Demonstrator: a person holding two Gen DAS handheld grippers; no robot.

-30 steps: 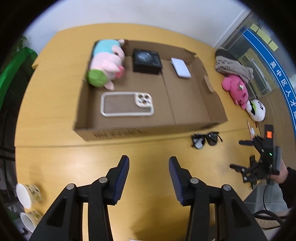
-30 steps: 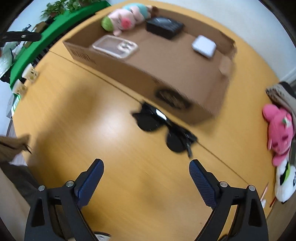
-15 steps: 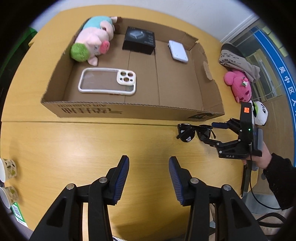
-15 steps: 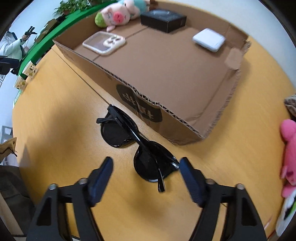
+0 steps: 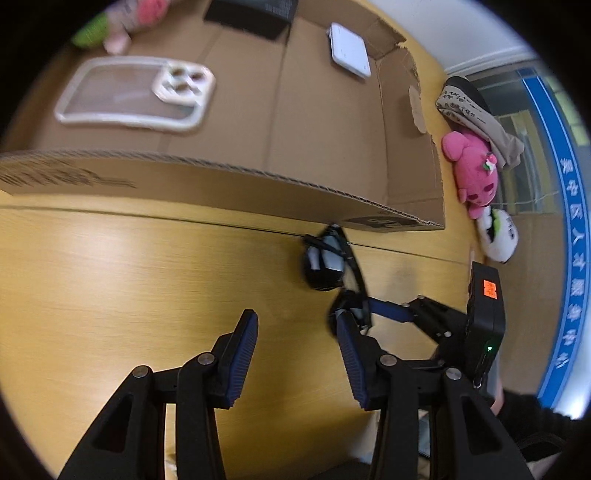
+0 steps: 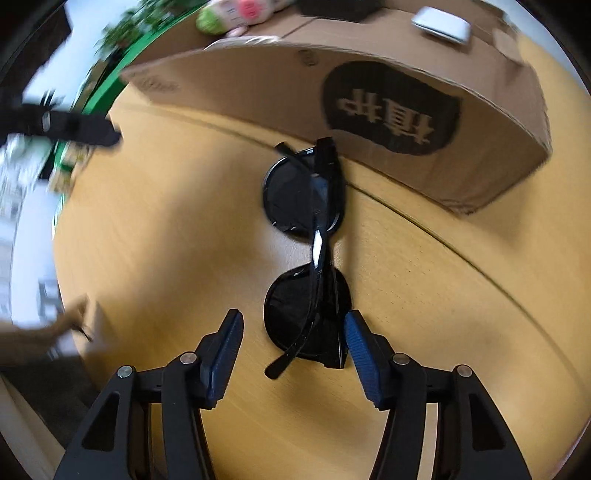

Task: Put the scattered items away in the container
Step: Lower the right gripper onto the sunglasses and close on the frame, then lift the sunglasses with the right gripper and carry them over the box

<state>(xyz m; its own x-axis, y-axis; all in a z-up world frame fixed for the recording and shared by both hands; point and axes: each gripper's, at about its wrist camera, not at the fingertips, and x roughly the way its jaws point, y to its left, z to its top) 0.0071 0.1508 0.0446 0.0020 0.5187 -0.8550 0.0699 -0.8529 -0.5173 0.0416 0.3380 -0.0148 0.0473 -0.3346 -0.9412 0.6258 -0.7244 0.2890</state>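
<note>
Wooden table, yellow-brown, seam running across it; pale wall and a blue strip with white lettering behind.

Cardboard box, shallow, open-topped, standing on the table. Contents: clear phone case, white flat device, black box and a pink-and-green plush toy at the far wall, blurred.

Sunglasses, black, folded, lying on the table just in front of the box's near wall, outside the box.

Right hand-held gripper: pointing steeply down over the sunglasses. Jaws have just been closing and stand partly open, the near lens between them. The right pad sits at the lens edge, contact uncertain; the left pad stands clear. Seen from the left wrist view, the right hand-held gripper reaches in from the right, held by a hand in a dark sleeve.

Left hand-held gripper: partly open, nothing between its pads, tilted down over bare table just beside the sunglasses.

Off to the right, beyond the box: pink plush, white plush, folded beige cloth.
</note>
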